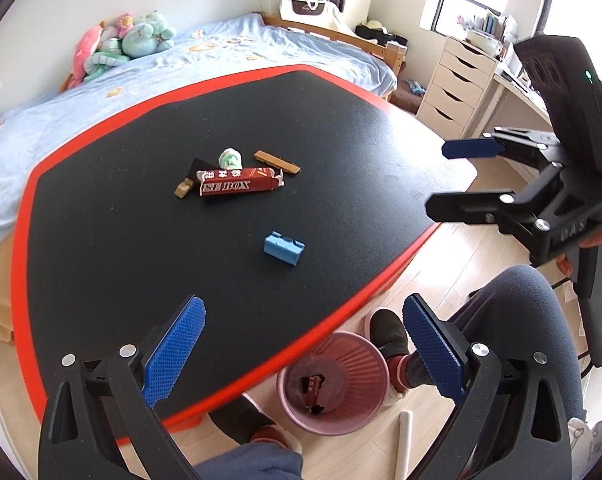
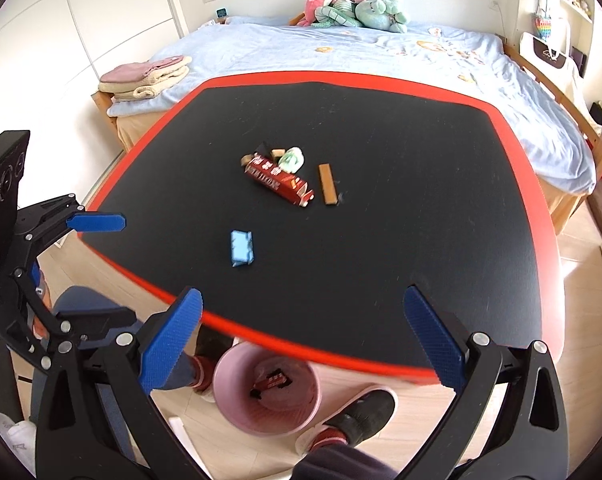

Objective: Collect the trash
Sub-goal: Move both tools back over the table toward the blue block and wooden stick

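Note:
On the black table (image 1: 341, 128) (image 2: 421, 152) lie a red box (image 1: 239, 185) (image 2: 281, 179), a crumpled green-white wrapper (image 1: 230, 158) (image 2: 292, 160), a brown strip (image 1: 277, 162) (image 2: 327, 183), small brown and black scraps (image 1: 184, 188) (image 2: 261, 148) and a blue block (image 1: 283, 248) (image 2: 241, 248). A pink bin (image 1: 337, 384) (image 2: 267, 392) on the floor under the near table edge holds a red wrapper. My left gripper (image 1: 301, 356) (image 2: 77, 268) is open and empty above the near edge. My right gripper (image 2: 301, 344) (image 1: 457, 178) is open and empty, beside the table.
A bed with a blue sheet (image 1: 141, 76) (image 2: 341, 48) and plush toys (image 1: 121, 40) (image 2: 357, 4) stands behind the table. White drawers (image 1: 457, 80) and a desk are at the right. The person's legs and feet (image 1: 389, 332) (image 2: 365, 408) are beside the bin. A white tube (image 1: 404, 440) lies on the floor.

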`<action>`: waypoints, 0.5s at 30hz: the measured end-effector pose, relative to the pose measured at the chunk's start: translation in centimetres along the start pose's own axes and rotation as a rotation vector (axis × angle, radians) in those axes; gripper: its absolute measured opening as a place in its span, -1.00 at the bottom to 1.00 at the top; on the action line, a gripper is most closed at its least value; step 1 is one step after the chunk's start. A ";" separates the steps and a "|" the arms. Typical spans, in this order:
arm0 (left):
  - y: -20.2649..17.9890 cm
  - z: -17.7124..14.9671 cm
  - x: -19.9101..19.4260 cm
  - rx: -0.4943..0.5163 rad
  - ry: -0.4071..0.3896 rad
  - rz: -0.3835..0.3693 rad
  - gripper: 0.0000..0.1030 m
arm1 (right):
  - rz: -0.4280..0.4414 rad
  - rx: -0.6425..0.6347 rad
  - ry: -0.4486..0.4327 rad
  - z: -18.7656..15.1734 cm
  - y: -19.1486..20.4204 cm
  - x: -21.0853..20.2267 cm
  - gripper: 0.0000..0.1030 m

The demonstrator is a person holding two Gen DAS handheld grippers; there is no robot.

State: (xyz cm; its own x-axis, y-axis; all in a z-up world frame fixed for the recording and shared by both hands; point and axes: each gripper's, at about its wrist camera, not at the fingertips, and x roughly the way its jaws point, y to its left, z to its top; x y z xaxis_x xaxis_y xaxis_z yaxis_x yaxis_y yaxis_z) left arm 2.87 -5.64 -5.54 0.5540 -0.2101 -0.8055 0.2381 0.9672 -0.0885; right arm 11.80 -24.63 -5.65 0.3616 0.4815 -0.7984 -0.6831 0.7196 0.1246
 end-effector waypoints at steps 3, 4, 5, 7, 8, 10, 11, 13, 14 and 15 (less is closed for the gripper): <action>0.5 0.8 1.4 0.017 0.017 -0.005 0.85 | -0.013 -0.015 0.012 1.6 -0.8 1.8 0.92; 0.7 1.1 1.9 0.021 0.026 -0.006 0.85 | -0.017 -0.020 0.018 2.2 -1.0 2.5 0.92; 1.0 1.4 2.4 0.025 0.032 -0.010 0.85 | -0.020 -0.022 0.021 2.5 -1.3 3.1 0.92; 1.3 1.7 3.3 0.039 0.042 -0.010 0.85 | -0.021 -0.025 0.030 3.3 -1.8 4.4 0.92; 1.5 1.9 3.9 0.046 0.049 -0.012 0.85 | -0.020 -0.027 0.035 3.7 -2.0 5.1 0.92; 1.8 2.2 4.8 0.056 0.058 -0.021 0.85 | -0.023 -0.036 0.048 4.3 -2.4 6.7 0.92; 1.9 2.3 5.2 0.059 0.063 -0.026 0.85 | -0.024 -0.040 0.053 4.5 -2.5 7.3 0.92; 2.2 2.4 5.9 0.064 0.067 -0.037 0.85 | -0.024 -0.046 0.061 5.0 -2.9 8.7 0.92; 2.3 2.5 6.3 0.068 0.068 -0.040 0.85 | -0.026 -0.049 0.064 5.2 -3.0 9.1 0.92; 2.5 2.6 6.6 0.070 0.069 -0.042 0.85 | -0.027 -0.054 0.067 5.4 -3.1 9.8 0.92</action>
State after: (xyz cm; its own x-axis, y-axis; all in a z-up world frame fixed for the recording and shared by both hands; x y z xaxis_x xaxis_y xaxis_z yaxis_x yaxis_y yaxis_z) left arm 9.19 -5.03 -9.57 0.4871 -0.2374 -0.8405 0.3165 0.9449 -0.0835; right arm 20.88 -19.49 -10.65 0.3388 0.4264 -0.8387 -0.7073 0.7033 0.0718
